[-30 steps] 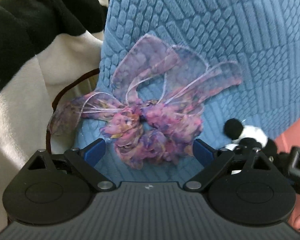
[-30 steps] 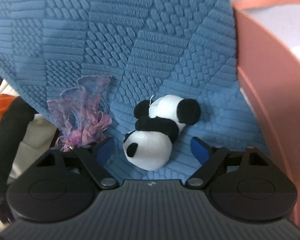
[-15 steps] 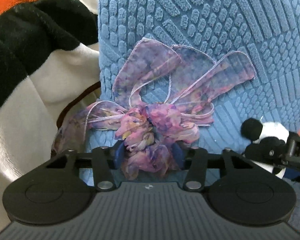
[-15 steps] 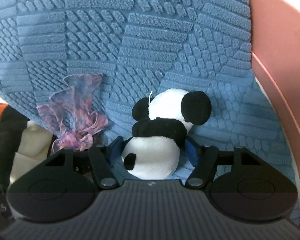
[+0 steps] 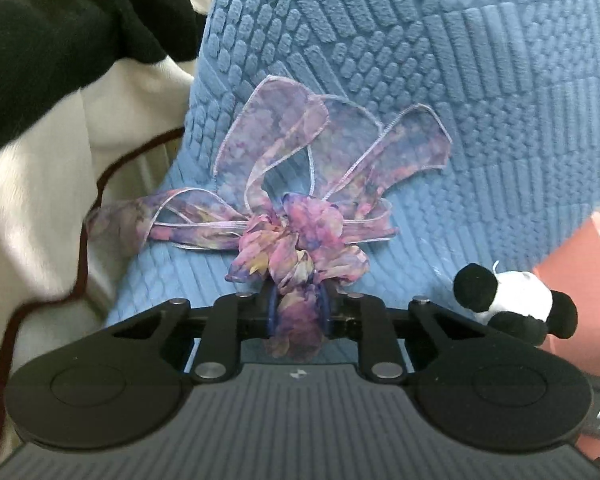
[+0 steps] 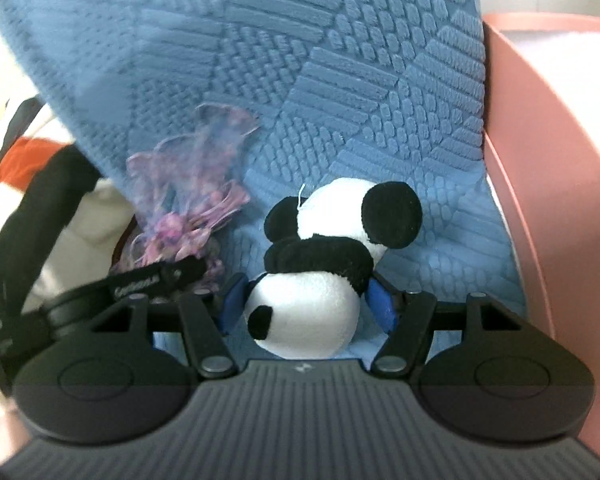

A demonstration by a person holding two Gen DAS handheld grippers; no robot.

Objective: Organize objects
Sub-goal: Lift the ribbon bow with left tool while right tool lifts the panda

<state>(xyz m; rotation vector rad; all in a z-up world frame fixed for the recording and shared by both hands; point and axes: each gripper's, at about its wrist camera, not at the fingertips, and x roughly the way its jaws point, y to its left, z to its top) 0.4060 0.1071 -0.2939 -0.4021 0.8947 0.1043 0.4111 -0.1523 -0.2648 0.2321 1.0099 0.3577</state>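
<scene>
Ribbon scrunchie (image 5: 296,248) sits in my left hand-held gripper (image 5: 298,310); its jaws have just been closing and now pinch the ruffled lower part, while the sheer loops fan up and away over the blue textured blanket (image 5: 440,80). My right hand-held gripper (image 6: 306,306) clasps the panda plush (image 6: 320,280) by its white round end; the black ears point away from me, long axis along the fingers. Only the right view shows the pink bin (image 6: 540,160) wall clearly. Only the left view shows the black and cream fabric (image 5: 60,80) in detail.
</scene>
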